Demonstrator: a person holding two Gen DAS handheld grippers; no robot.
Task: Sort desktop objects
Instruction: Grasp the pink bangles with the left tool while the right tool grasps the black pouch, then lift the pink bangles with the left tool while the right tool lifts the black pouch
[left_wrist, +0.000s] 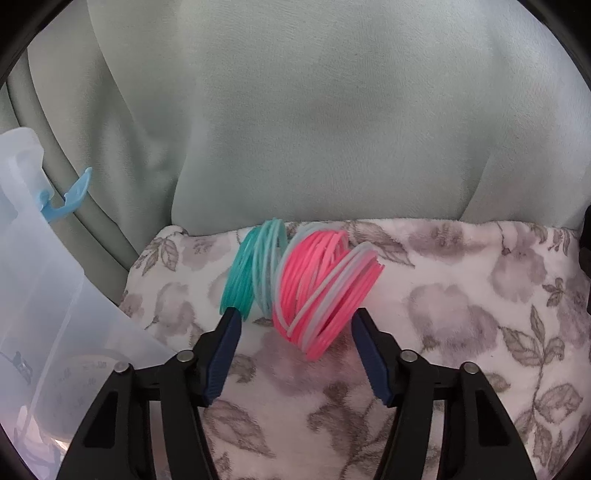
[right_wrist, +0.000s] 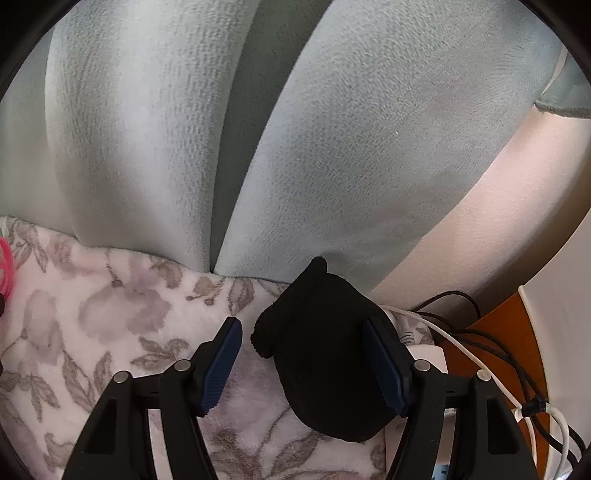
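Observation:
A bundle of pink and pale hoops (left_wrist: 325, 288) and a teal bundle (left_wrist: 255, 273) lie together on the floral blanket (left_wrist: 461, 314) in the left wrist view. My left gripper (left_wrist: 295, 323) is open, its blue fingertips on either side of the bundles' near end, not closed on them. In the right wrist view a black knitted pouch (right_wrist: 321, 354) lies on the blanket (right_wrist: 110, 314). My right gripper (right_wrist: 303, 332) is open, with the pouch between its fingers and against the right finger (right_wrist: 384, 358). The pink bundle's edge (right_wrist: 5, 266) shows at far left.
A translucent plastic storage box (left_wrist: 44, 295) with a blue latch (left_wrist: 70, 199) stands at the left. Pale green curtains (left_wrist: 314, 129) hang behind the blanket. White and black cables (right_wrist: 491, 354) and a white power strip (right_wrist: 428, 350) lie on a wooden surface (right_wrist: 509, 317) at right.

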